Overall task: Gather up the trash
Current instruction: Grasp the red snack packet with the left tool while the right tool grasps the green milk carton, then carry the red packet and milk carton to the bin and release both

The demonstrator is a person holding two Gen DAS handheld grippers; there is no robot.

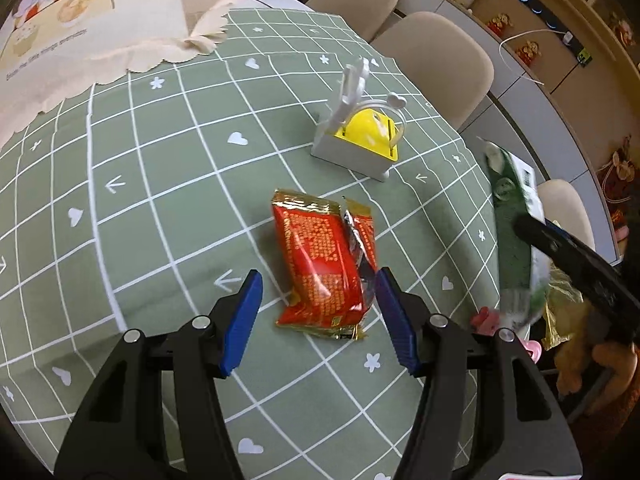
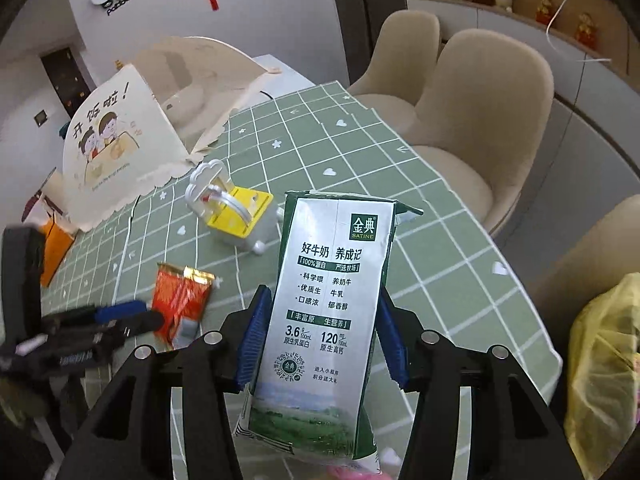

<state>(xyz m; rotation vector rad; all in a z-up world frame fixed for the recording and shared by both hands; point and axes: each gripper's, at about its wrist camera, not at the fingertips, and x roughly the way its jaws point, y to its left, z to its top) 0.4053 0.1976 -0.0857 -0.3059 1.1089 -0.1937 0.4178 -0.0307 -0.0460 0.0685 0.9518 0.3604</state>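
A red and gold snack wrapper [image 1: 324, 264] lies crumpled on the green checked tablecloth [image 1: 160, 200]. My left gripper [image 1: 319, 276] stands open astride it; the right pad is at the wrapper's edge and the left pad is clear of it. My right gripper [image 2: 322, 292] is shut on a green and silver milk carton [image 2: 328, 304], held upright above the table's near edge. In the left wrist view that carton [image 1: 516, 220] shows blurred at the right. The right wrist view shows the wrapper [image 2: 180, 300] with the left gripper [image 2: 112, 320] at it.
A white and yellow holder [image 1: 360, 136] [image 2: 236, 216] stands behind the wrapper. A cartoon paper bag [image 1: 80, 20] [image 2: 120, 148] lies at the far left. Beige chairs [image 2: 480, 120] line the table's right side. A yellow plastic bag [image 2: 604, 360] sits off the table at the right.
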